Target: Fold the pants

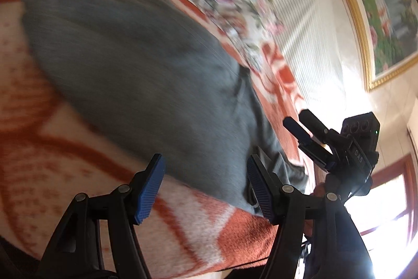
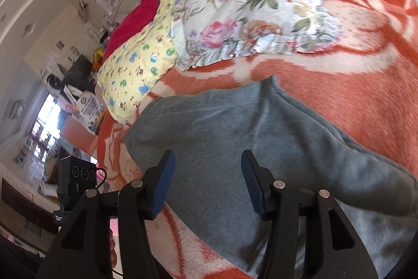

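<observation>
Grey pants (image 1: pixel 135 64) of a soft, fleece-like knit are shown laid on an orange-and-white patterned blanket (image 1: pixel 39 161). In the left wrist view, the garment is seen as a broad, rounded mass, doubled over on itself, with a narrower portion trailing toward the lower right, where a dark seam or drawstring can be made out. In the right wrist view, the pants (image 2: pixel 235 137) are spread across the middle of the blanket; a stitched seam is seen running across the upper part, and a raised fold ridge is carried diagonally from the upper corner toward the right edge. The fabric is wrinkled rather than flat.
</observation>
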`<state>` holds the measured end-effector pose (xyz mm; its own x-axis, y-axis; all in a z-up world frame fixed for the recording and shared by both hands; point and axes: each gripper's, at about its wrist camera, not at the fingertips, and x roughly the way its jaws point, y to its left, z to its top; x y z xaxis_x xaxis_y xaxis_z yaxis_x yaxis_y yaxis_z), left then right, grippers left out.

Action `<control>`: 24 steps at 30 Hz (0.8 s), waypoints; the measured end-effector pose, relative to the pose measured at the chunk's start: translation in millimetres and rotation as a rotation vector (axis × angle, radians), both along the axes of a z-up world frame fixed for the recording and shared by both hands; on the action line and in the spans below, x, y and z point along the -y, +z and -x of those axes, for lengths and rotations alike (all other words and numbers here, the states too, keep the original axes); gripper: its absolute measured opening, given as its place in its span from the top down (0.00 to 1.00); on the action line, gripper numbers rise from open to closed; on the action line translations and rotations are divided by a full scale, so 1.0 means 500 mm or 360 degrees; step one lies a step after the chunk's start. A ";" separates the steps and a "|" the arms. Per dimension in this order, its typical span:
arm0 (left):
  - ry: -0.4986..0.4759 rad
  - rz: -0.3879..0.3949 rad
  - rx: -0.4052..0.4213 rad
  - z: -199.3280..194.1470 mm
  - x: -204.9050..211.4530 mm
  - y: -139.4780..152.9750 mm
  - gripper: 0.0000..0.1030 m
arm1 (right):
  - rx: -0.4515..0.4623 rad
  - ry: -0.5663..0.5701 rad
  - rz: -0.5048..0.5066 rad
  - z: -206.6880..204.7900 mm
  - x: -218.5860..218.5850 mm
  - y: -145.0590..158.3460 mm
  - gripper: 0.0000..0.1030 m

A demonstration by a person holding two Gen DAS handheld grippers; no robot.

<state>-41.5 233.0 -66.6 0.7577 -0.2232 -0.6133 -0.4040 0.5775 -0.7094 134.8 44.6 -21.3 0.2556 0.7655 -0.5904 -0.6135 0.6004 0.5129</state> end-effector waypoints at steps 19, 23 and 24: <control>0.0556 0.0138 -0.0057 0.133 -0.169 -0.056 0.35 | 0.0095 0.0377 0.0229 -0.066 -0.252 0.013 0.41; 0.0599 0.0179 -0.0039 0.134 -0.194 -0.060 0.35 | 0.0093 0.0445 0.0241 -0.075 -0.306 0.007 0.41; 0.0605 0.0180 -0.0036 0.133 -0.197 -0.059 0.35 | 0.0094 0.0461 0.0243 -0.078 -0.320 0.006 0.41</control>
<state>-107.9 331.7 -96.0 0.7860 0.0036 -0.6182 -0.5901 0.3027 -0.7484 173.7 204.4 -18.4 0.0776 0.7150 -0.6948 -0.7958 0.4642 0.3888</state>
